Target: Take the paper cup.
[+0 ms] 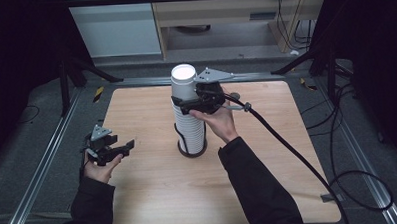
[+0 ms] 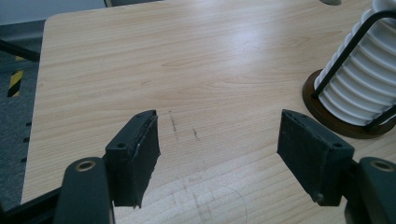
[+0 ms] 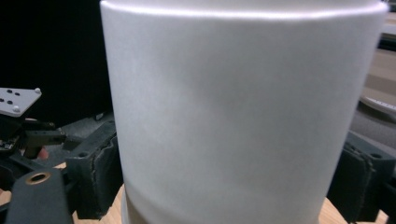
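Note:
A tall stack of white paper cups (image 1: 189,128) (image 2: 364,88) stands in a black wire holder with a round dark base (image 1: 192,153) (image 2: 322,106) at the middle of the wooden table (image 1: 154,193). My right gripper (image 1: 186,101) (image 3: 229,182) is up at the top cup (image 1: 184,80) (image 3: 233,102), one black pad (image 3: 100,175) pressed to each side of its wall, shut on it. My left gripper (image 1: 125,148) (image 2: 219,149) hovers low over the table's left side, jaws wide open with bare wood between them, well apart from the stack.
A thick black cable (image 1: 287,144) trails from the right gripper across the table's right half to the floor. Metal rails (image 1: 43,162) run along both sides of the table. A small grey disc (image 1: 234,95) lies behind the right hand.

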